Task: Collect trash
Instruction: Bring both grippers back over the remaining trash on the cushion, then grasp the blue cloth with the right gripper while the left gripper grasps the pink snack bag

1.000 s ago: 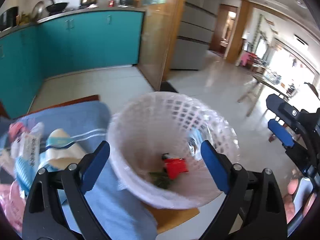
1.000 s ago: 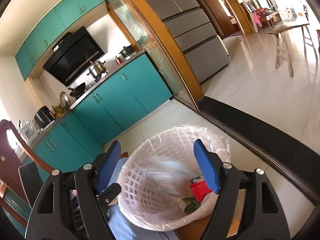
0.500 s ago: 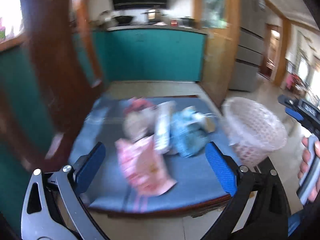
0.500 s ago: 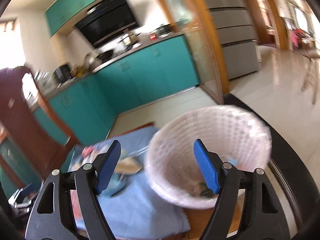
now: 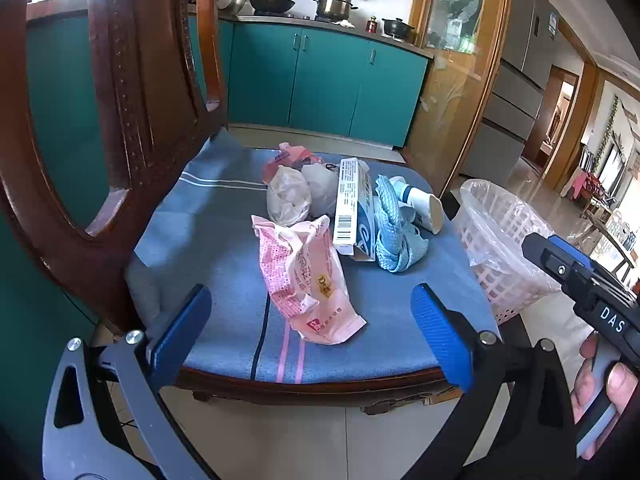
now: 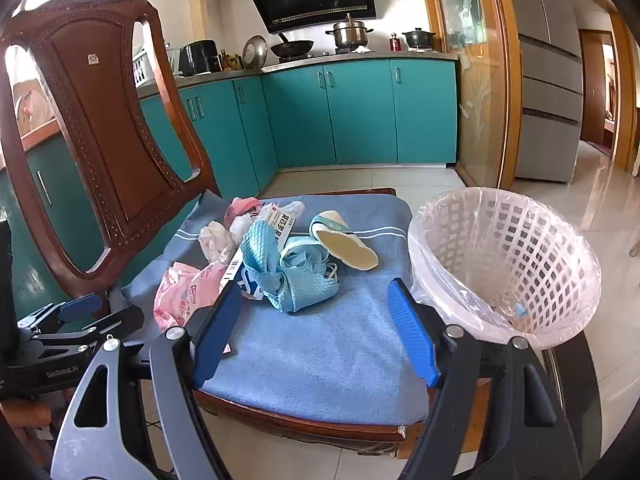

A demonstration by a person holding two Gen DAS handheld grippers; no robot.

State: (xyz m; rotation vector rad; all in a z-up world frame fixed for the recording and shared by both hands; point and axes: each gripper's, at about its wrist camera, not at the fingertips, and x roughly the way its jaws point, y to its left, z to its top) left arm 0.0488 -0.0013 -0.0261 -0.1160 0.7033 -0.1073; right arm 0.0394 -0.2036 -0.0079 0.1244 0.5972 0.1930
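Both claws, left claw (image 5: 310,330) and right claw (image 6: 314,332), gape apart, holding nothing.
We note pink wrapper (image 5: 306,276) just ahead of left; basket (image 6: 516,256) right of ours.

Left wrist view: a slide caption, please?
Open left gripper faces a pink wrapper on a cushioned chair, white basket alongside.

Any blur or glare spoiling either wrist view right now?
Left wrist: sharp, the pink wrapper print readable; bright glare washes out the far right windows. Right wrist: sharp too; sheen on the floor behind the basket; fisheye bends the chair back.
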